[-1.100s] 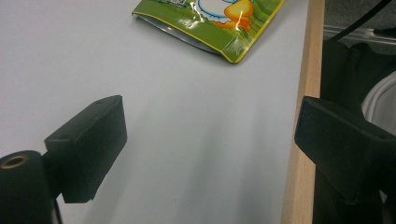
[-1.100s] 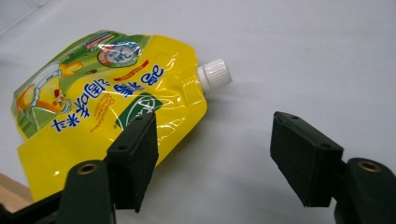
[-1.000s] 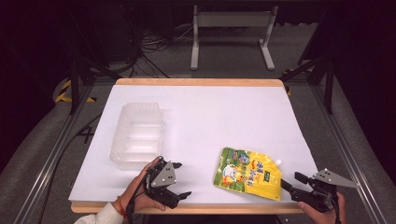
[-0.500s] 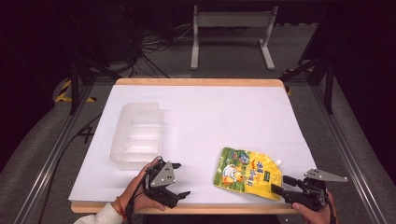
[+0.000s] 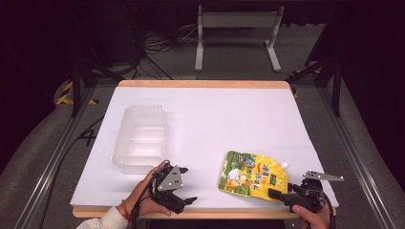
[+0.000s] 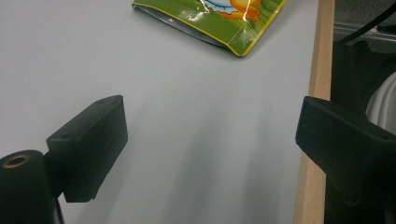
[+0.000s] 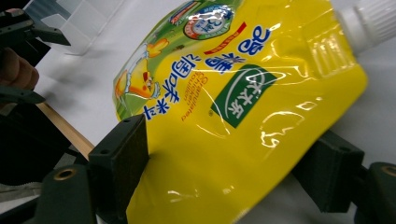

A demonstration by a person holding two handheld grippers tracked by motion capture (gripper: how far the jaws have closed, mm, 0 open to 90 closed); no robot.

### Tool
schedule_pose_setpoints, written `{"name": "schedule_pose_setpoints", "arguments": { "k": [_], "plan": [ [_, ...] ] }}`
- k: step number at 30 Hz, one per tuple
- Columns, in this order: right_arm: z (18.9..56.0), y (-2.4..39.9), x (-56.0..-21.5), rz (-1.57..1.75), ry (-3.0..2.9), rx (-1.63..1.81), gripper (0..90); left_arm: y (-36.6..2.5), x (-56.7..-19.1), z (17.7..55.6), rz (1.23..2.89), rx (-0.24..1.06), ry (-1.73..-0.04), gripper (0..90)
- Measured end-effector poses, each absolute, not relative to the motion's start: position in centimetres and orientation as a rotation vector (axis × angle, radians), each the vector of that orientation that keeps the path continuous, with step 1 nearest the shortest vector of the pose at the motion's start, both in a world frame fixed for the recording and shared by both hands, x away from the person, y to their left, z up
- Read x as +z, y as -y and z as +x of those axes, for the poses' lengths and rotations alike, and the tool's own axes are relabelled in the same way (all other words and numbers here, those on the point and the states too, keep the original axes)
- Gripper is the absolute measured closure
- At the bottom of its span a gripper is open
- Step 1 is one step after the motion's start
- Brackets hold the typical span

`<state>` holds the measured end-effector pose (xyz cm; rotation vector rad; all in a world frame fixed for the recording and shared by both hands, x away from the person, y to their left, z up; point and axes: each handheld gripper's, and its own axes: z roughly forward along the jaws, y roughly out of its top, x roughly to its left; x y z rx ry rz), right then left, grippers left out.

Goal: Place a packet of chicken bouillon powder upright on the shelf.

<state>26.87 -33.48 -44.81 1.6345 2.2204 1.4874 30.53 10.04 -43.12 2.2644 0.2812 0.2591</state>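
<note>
Yellow pouch [image 7: 243, 107] lies between right tool's [image 7: 229, 177] wide jaws.

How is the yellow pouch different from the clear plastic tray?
The yellow pouch is bright, printed with pictures and writing; the clear tray is see-through and plain. The pouch lies flat, with a white cap at one corner; the tray is an open box with raised walls. The pouch sits between the jaws of the right gripper; the tray lies apart from both grippers. Both rest on the white table.

Bright overhead light on table [image 5: 205, 114], dark surroundings; glare on pouch [image 7: 261, 116]; near tongs blurred.
</note>
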Motion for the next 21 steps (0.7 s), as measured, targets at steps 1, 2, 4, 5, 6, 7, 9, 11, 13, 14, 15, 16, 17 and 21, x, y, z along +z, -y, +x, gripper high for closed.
{"name": "schedule_pose_setpoints", "arguments": {
  "k": [1,2,4,5,6,7,9,11,13,14,15,16,17,21],
  "plan": [
    [27.1,33.3,-44.9,1.644,-2.219,1.503,23.9,-10.0,-43.1,30.6,2.264,0.26,-0.279,9.8],
    [27.3,33.2,-44.9,1.663,-2.204,1.517,25.6,-10.0,-43.1,30.5,2.265,0.252,-0.286,9.8],
    [27.5,33.1,-44.9,1.675,-2.189,1.523,28.3,-9.9,-43.2,30.5,2.264,0.253,-0.287,9.8],
    [27.9,32.9,-44.9,1.687,-2.16,1.532,36.3,-9.9,-43.2,30.6,2.264,0.254,-0.28,9.8],
    [28.0,32.9,-44.9,1.686,-2.16,1.527,42.5,-9.8,-43.2,30.6,2.264,0.254,-0.283,9.8],
    [28.1,32.8,-44.8,1.671,-2.15,1.521,47.1,-9.8,-43.1,30.5,2.262,0.252,-0.285,9.8],
    [28.2,32.8,-44.7,1.663,-2.146,1.523,50.3,-9.9,-43.1,30.5,2.258,0.247,-0.291,9.8],
    [28.3,33.0,-44.3,1.65,-2.113,1.547,65.0,-9.9,-43.0,30.6,2.247,0.243,-0.296,9.8],
    [28.5,33.2,-43.7,1.614,-2.094,1.605,72.9,-9.9,-42.9,30.7,2.245,0.238,-0.299,9.8],
    [28.6,33.1,-43.3,1.588,-2.097,1.601,75.6,-9.9,-42.8,30.7,2.243,0.241,-0.303,9.8],
    [28.7,32.9,-42.9,1.556,-2.102,1.608,77.7,-10.0,-42.8,30.7,2.236,0.236,-0.308,9.8],
    [28.7,32.7,-42.5,1.526,-2.103,1.622,80.4,-9.9,-42.7,30.8,2.228,0.23,-0.309,9.8],
    [28.9,32.5,-42.0,1.499,-2.109,1.629,82.6,-9.9,-42.5,30.8,2.229,0.237,-0.309,9.8],
    [29.4,31.2,-39.7,1.354,-2.142,1.632,86.9,-10.0,-41.9,30.9,2.2,0.242,-0.313,9.8]
  ]
}}
